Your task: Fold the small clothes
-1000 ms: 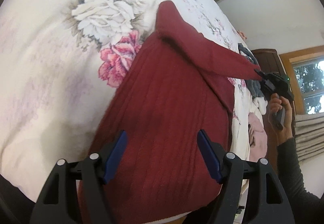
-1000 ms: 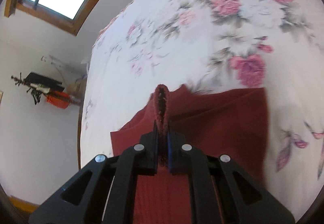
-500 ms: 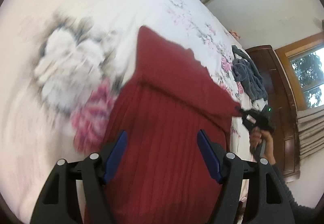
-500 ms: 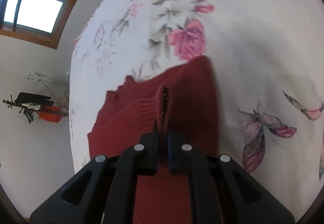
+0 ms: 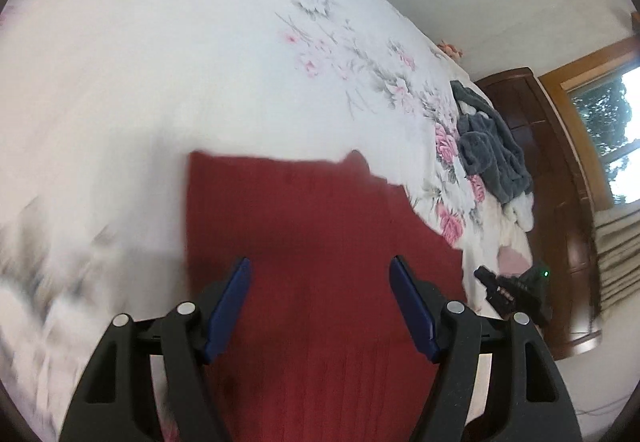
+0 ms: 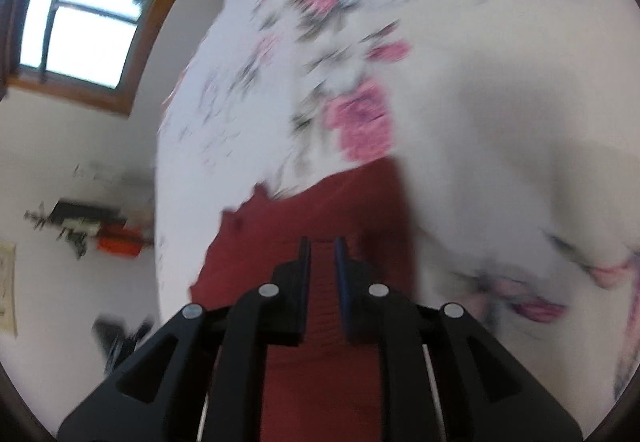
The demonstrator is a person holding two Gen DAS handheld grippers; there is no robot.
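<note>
While the red knit sweater [image 5: 320,250] lies flat on the bed [image 5: 160,62] near its edge, your left gripper [image 5: 320,306] hovers spread above it; your right gripper [image 6: 322,274], slightly parted, grips nothing, equally close.

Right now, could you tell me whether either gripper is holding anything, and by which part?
Nothing is held. The left gripper is wide open above the red knit garment; the right gripper has its jaws slightly parted with no fabric between them.
</note>
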